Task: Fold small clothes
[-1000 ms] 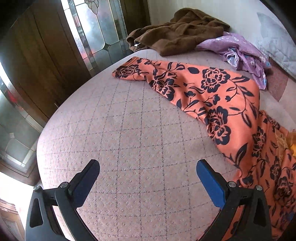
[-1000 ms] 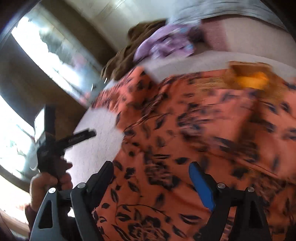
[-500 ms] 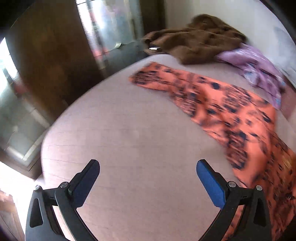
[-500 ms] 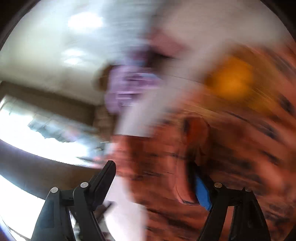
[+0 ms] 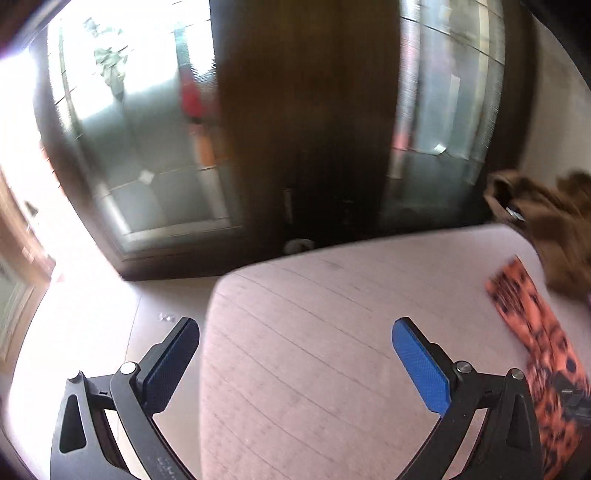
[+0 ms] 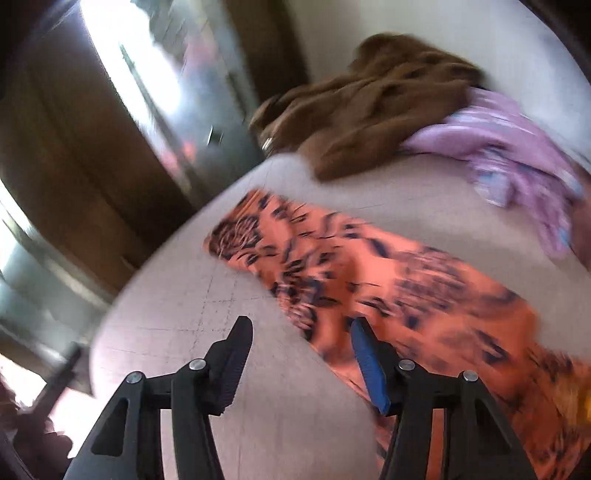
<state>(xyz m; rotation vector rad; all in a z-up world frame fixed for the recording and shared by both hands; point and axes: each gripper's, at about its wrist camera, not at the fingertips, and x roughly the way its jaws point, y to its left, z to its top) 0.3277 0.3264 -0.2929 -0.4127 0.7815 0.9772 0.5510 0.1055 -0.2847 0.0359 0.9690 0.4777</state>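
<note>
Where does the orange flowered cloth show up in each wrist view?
Left wrist: orange flowered cloth runs down the far right edge, beside the right finger.
Right wrist: it crosses the middle diagonally, from centre to lower right.
Shared landmark: the brown garment heaped beyond the cloth's far end.

1. You face a bed (image 5: 332, 369) covered in a pinkish quilted spread stitched in a diamond grid; its rounded corner shows in both views.
2. Behind the bed stands a dark wooden door frame (image 5: 306, 129) with frosted, leaded glass panels (image 5: 155, 147) on either side.
3. Strong daylight floods through the glass and washes out the left edge of your left wrist view.
4. A pale, glossy floor (image 5: 92, 325) lies beside the bed, bright with glare.
5. A plain light wall (image 6: 369, 18) rises behind the bed's far end in your right wrist view.
</note>
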